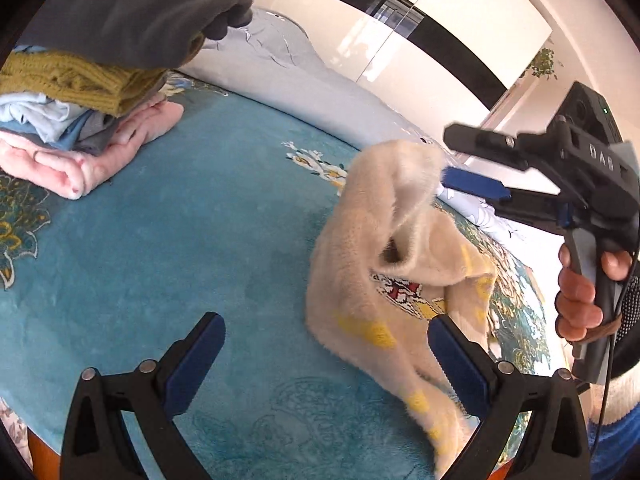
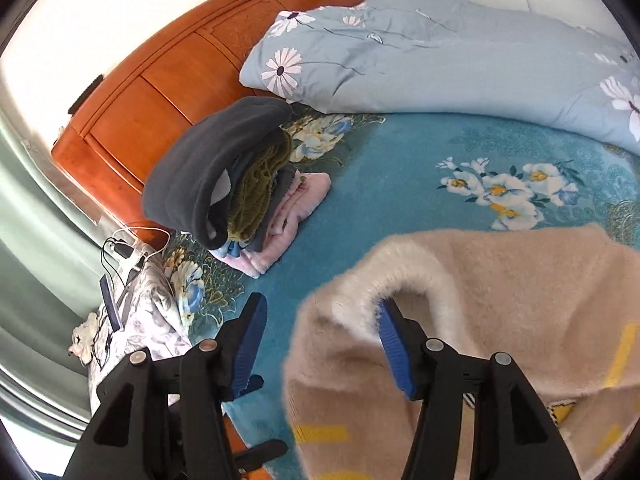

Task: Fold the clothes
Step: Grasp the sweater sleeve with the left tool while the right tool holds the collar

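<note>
A cream fuzzy sweater (image 1: 384,264) with yellow patches lies bunched on the teal bed blanket (image 1: 200,240). It also shows in the right wrist view (image 2: 500,300). My right gripper (image 2: 320,324) is open; the sweater's edge hangs draped over its right finger (image 2: 394,344) and is lifted. In the left wrist view the right gripper (image 1: 456,160) sits at the sweater's top edge. My left gripper (image 1: 326,342) is open and empty, low over the blanket, its right finger (image 1: 456,364) beside the sweater's lower part.
A stack of folded clothes (image 1: 80,120) with a dark grey top piece (image 2: 212,168) stands at the far left by the wooden headboard (image 2: 180,60). A light blue floral duvet (image 2: 440,52) lies along the back. A phone and cables (image 2: 120,264) lie at the bed's left edge.
</note>
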{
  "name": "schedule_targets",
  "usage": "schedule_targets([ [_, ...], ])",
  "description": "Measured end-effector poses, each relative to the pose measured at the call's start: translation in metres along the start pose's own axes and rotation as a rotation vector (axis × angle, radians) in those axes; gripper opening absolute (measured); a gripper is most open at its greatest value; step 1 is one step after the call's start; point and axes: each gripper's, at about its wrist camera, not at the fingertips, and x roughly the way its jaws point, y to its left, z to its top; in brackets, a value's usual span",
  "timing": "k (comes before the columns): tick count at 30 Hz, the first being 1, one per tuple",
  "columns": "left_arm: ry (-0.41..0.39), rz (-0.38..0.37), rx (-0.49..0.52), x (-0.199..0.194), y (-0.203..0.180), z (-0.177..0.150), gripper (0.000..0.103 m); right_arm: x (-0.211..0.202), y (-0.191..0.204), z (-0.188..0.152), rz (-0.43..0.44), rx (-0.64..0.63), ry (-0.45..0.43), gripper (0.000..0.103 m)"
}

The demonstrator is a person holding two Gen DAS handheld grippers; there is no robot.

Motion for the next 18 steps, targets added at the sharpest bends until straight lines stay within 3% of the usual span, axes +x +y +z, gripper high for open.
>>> schedule_targets([
  [3, 0.005, 0.012, 0.016, 0.008, -0.011, 0.004, 0.103, -0.026, -0.017, -0.02, -0.114, -0.033, -0.024, 0.058],
  [5, 0.012, 0.034, 0.037, 0.016, -0.019, 0.007, 0.103, -0.035, -0.033, -0.032, -0.145, -0.022, -0.026, 0.058],
  [9, 0.028, 0.091, 0.039, 0.037, -0.019, 0.014, 0.103, -0.026, -0.056, -0.05, -0.24, -0.063, -0.005, 0.058],
  [14, 0.021, 0.139, 0.044, 0.046, -0.015, 0.017, 0.103, 0.011, -0.062, -0.068, -0.394, -0.298, 0.06, 0.058],
  [18, 0.029, 0.163, 0.042, 0.057, -0.007, 0.018, 0.103, 0.041, -0.071, -0.08, -0.568, -0.465, 0.104, 0.058],
])
